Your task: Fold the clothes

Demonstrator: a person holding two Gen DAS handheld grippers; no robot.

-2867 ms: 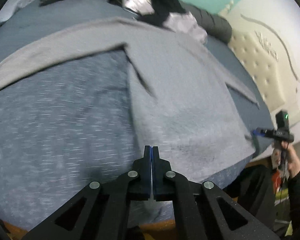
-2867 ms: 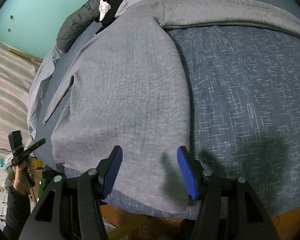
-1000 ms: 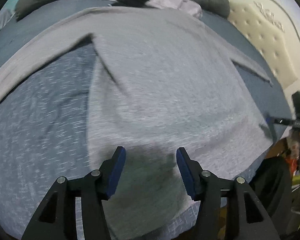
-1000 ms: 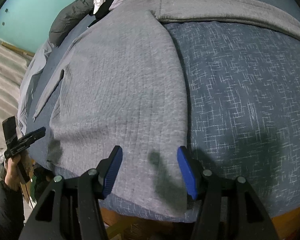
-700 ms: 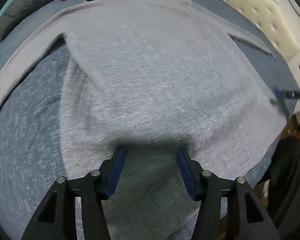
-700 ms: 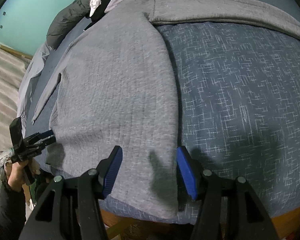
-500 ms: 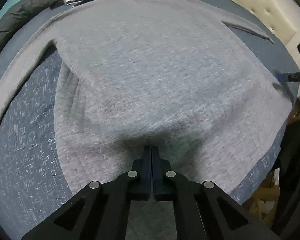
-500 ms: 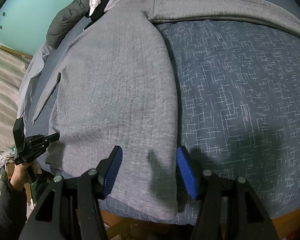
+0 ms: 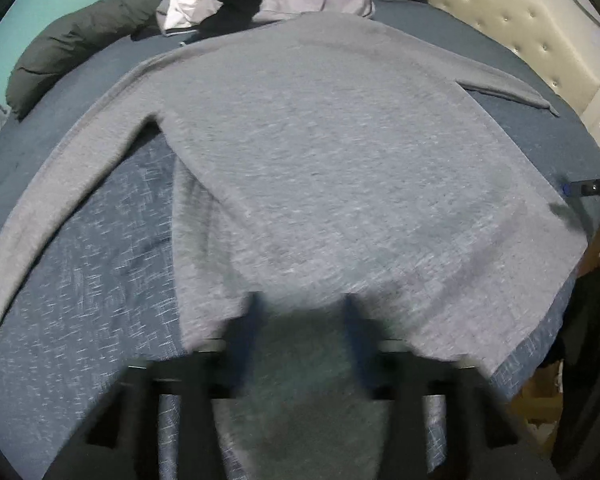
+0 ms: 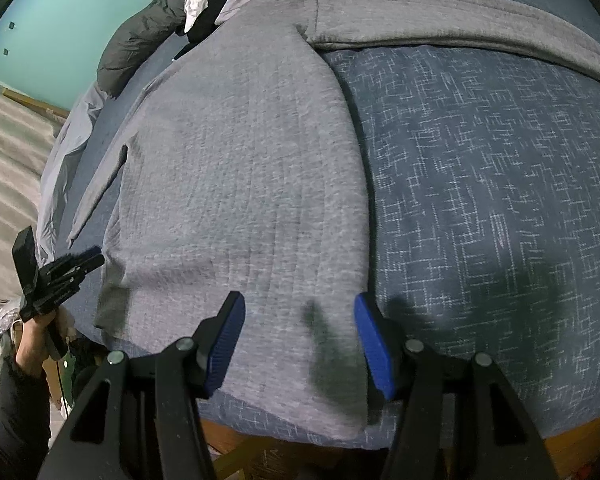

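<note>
- The grey sweater (image 9: pixel 320 168) lies spread flat on the blue bedspread (image 10: pixel 500 184), sleeves reaching to 9 and 2 o'clock, hem at the near edge; this fits a fold about to start or a garment just smoothed.
- The left gripper (image 9: pixel 300 332) is blurred; its fingers look parted over the hem, gripping nothing I can make out.
- The right gripper (image 10: pixel 300 344) gapes wide, empty, astride the hem's corner; any pinch must catch both cloth layers.
- Hem underside hidden.

One grey sweater (image 9: pixel 332 168), perhaps three heaped garments (image 9: pixel 260 0)
</note>
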